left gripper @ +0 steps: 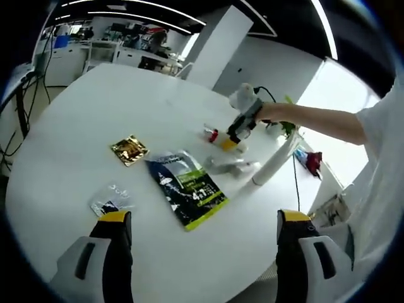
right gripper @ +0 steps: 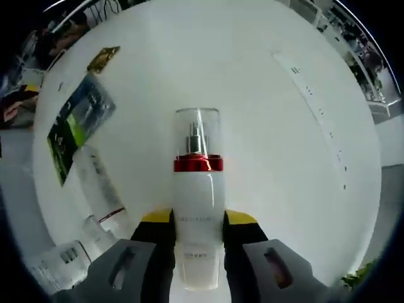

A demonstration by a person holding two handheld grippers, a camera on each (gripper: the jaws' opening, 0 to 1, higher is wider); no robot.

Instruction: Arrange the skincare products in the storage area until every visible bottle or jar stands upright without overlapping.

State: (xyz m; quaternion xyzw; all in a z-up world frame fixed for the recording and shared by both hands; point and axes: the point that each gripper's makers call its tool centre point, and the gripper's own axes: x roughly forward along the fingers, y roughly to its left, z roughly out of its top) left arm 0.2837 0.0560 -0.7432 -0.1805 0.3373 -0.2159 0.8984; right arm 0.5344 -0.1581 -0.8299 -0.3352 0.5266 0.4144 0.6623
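White pump bottle [right gripper: 198, 208] with a red collar and clear cap lies on the round white table [right gripper: 271, 126], clenched between the right gripper [right gripper: 198, 235] jaws. Left gripper [left gripper: 205, 228] hangs released above a green-black sachet [left gripper: 187, 187] and gold packet [left gripper: 129, 150]

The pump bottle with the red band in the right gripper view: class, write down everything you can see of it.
The pump bottle has a glossy white body, probably plastic, with small grey lettering low down. A shiny red collar sits above the body, then a silver pump under a clear cap. It lies along the right gripper, cap pointing away, clamped at its lower body between the yellow-tipped black jaws. The white table lies behind it; whether it touches the table cannot be told.
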